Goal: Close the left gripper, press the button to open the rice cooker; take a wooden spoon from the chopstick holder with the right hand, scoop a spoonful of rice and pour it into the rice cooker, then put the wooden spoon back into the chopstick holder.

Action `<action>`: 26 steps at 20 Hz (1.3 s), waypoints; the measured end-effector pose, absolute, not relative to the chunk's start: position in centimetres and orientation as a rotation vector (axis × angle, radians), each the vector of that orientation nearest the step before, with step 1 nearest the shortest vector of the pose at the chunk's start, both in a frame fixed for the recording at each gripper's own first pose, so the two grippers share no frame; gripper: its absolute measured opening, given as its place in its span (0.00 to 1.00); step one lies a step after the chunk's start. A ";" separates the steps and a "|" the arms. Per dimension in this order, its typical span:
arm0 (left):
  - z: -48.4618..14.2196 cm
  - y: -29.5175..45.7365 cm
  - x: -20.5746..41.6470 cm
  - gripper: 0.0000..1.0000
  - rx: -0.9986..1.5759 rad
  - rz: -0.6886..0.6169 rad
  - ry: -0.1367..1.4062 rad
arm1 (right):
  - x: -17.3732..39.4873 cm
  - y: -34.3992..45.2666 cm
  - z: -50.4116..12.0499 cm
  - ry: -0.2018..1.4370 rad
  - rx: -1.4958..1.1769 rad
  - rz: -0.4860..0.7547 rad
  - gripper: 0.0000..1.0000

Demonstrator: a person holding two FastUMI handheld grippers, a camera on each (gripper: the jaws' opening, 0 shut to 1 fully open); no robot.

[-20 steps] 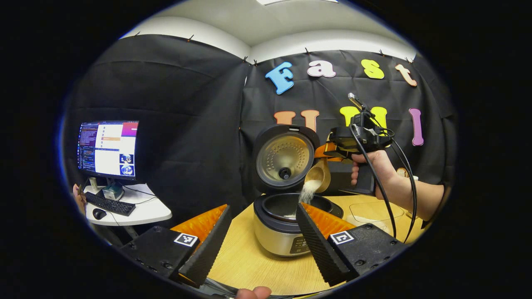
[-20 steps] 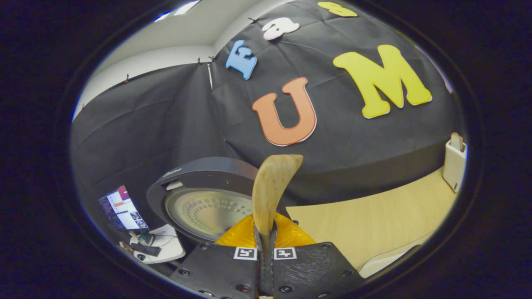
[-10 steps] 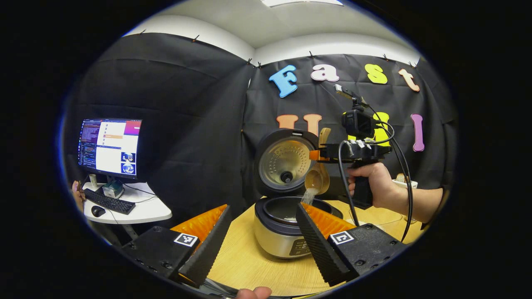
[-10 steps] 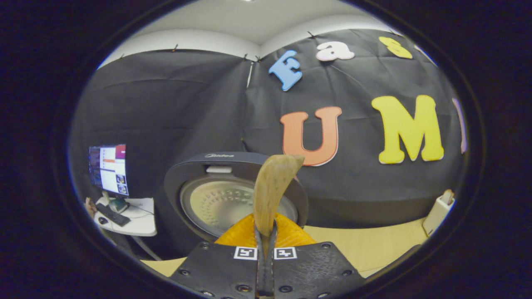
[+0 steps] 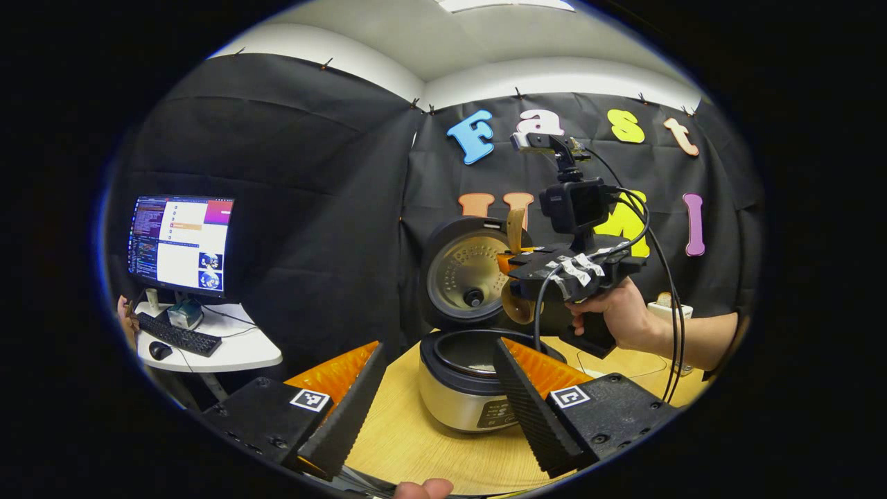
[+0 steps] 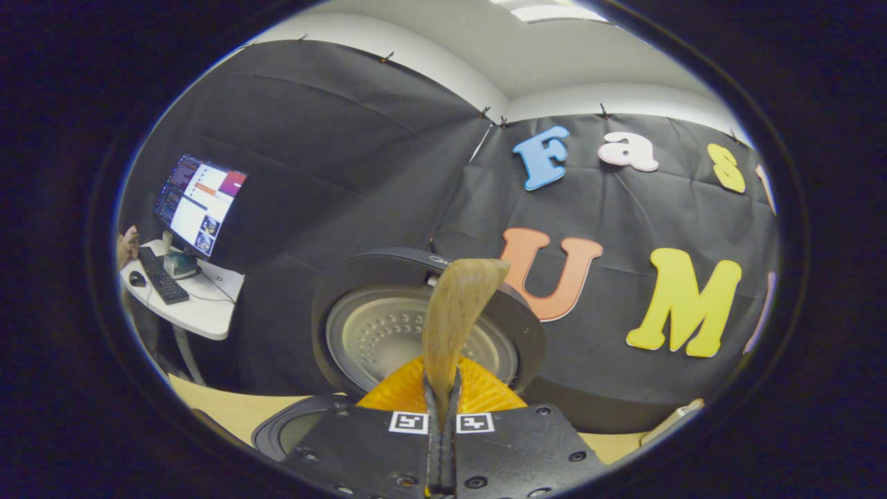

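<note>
Finished the pour. Had shown a white stream of rice falling from the wooden spoon (image 5: pixel 517 305) into the pot a second earlier, thinner half a second earlier, and none at this moment. Had also rolled the spoon further over: bowl hanging down below the right gripper (image 5: pixel 513 266), handle end sticking up above it, just in front of the raised lid (image 5: pixel 468 274). Looked emptied, judging by the tipped bowl and the missing stream. Left, most likely, only the return of the spoon to the chopstick holder (image 5: pixel 666 308).

Kept the right gripper (image 6: pixel 442 396) clamped tight on the spoon's handle (image 6: pixel 454 322), both fingers pressed to it with no gap, as seen in the right gripper view. Held that gripper in a hand (image 5: pixel 621 316) above and slightly to the right of the rice cooker (image 5: pixel 456 396). Held the left gripper (image 5: pixel 438 346) low and near the table (image 5: pixel 414 443), fingers spread wide apart, gripping nothing, the cooker framed between them.

Stood the rice cooker open, lid swung fully up and back, inner pot (image 5: pixel 463 348) exposed. Could not make out the rice inside from this low angle; presumably lay on the bottom. Stood the chopstick holder, a small white box, well apart at the far right behind the forearm, with something brown poking from its top, too small to identify.
</note>
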State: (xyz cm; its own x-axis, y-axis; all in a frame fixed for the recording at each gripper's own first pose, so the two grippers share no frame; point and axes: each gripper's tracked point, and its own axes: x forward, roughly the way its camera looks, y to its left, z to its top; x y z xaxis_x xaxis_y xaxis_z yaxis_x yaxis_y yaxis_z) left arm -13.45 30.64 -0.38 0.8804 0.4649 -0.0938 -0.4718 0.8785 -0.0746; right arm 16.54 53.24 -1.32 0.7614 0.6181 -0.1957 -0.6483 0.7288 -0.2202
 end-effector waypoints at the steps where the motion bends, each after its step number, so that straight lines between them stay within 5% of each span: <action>1: -0.3 30.6 -13.3 0.99 -0.098 0.485 0.071 | 16.4 53.2 -1.5 0.127 -0.263 0.704 0.00; 16: 1.3 24.8 -10.0 0.99 -0.095 0.383 0.040 | 18.2 38.4 3.9 0.274 0.198 0.599 0.00; 26: 0.5 21.7 -7.5 0.95 -0.039 0.357 0.071 | 21.8 14.0 6.8 0.221 0.231 0.288 0.00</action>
